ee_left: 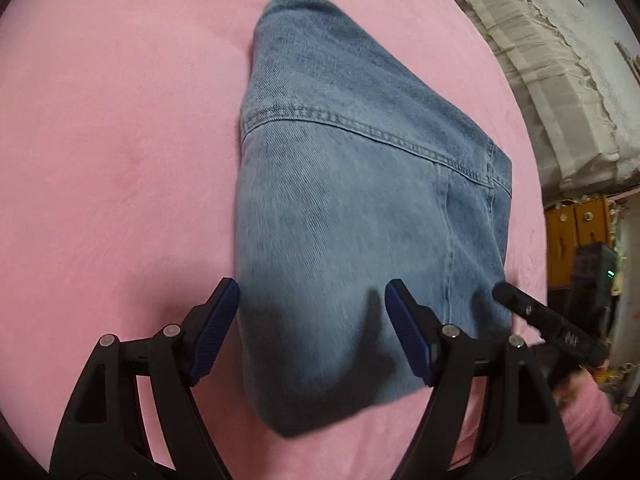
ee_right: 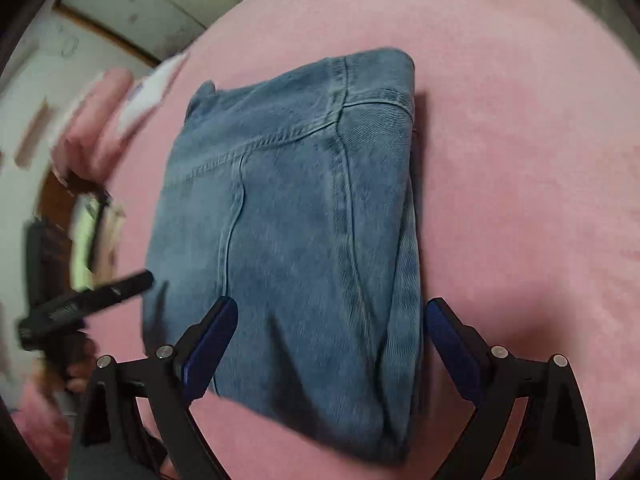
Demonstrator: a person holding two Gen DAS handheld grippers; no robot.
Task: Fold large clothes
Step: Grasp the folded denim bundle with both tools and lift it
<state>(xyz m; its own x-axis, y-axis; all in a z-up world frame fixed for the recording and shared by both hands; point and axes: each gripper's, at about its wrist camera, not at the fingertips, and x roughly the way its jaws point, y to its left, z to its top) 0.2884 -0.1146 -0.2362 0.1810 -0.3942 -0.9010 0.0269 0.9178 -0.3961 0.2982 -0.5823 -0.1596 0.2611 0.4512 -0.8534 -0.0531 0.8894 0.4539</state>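
I have both tools over the folded jeans point(ee_left: 360, 200), which lie in a compact denim stack on the pink bed cover point(ee_left: 120, 140), already doubled over with the yoke seam running across the top layer. My left tool point(ee_left: 312, 320) has its jaws spread wide and holds nothing; its blue pads point(ee_left: 216, 328) straddle the near left part of the stack, one off the edge over the pink cover and one over the denim. My right tool point(ee_right: 332, 340) is likewise spread and empty, its pads either side of the near right corner, where the thick folded edges pile up. In the right wrist view I see the left tool point(ee_right: 88, 300) at the far side, with a hand point(ee_right: 80, 368) in a pink sleeve behind it. I judge the step in hand to be taking the near edge for one more fold, or a final tidy. To do it well, I should come down evenly, bite through every layer at both corners at once, lift together, and keep the edge taut so the lower layers do not slide or bunch.
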